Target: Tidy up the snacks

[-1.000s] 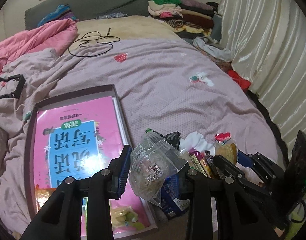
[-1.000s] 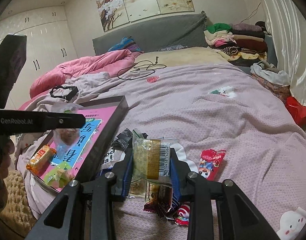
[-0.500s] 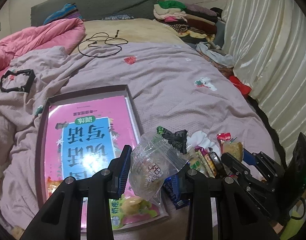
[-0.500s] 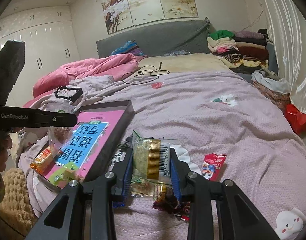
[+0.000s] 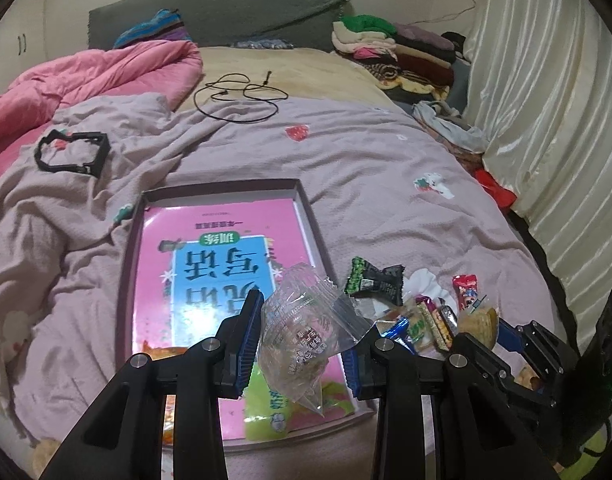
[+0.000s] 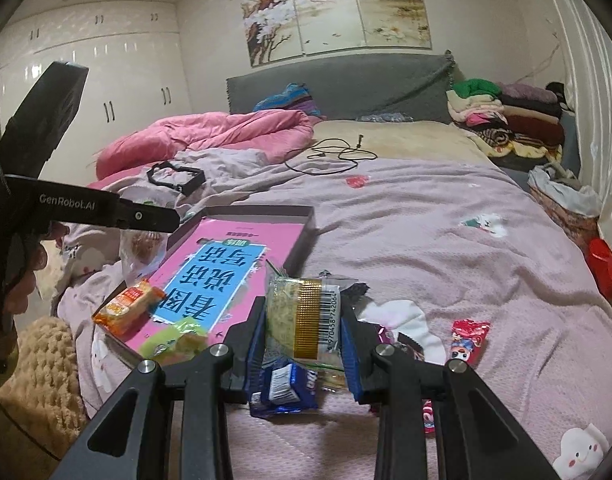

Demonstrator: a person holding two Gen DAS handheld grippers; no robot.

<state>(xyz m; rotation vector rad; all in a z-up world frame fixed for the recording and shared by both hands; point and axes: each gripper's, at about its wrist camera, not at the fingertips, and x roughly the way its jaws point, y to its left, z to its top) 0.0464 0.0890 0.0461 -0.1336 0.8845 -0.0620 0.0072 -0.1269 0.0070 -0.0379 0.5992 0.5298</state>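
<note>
Left claw (image 5: 301,344) is clamping a clear snack bag (image 5: 301,328) over the shallow box (image 5: 306,208); right claw (image 6: 303,340) is pinching an upright noodle packet (image 6: 301,316) above the snack pile (image 5: 422,312). Box and pile are lying on the lilac bedspread (image 6: 446,248), pink duvet (image 6: 209,136), folded clothes (image 6: 506,116) and grey headboard (image 6: 346,80) sitting behind, curtain (image 5: 546,100) hanging beside the bed.

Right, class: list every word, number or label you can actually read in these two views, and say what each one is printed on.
"GenRobot.AI": on the left gripper arm, seen from the right wrist.
"970458 742064": beside the barcode on the noodle packet in the right gripper.
Large Chinese characters on the pink book in the box: upside down here, not transcribed.
Print on the clear packet: too blurred.
</note>
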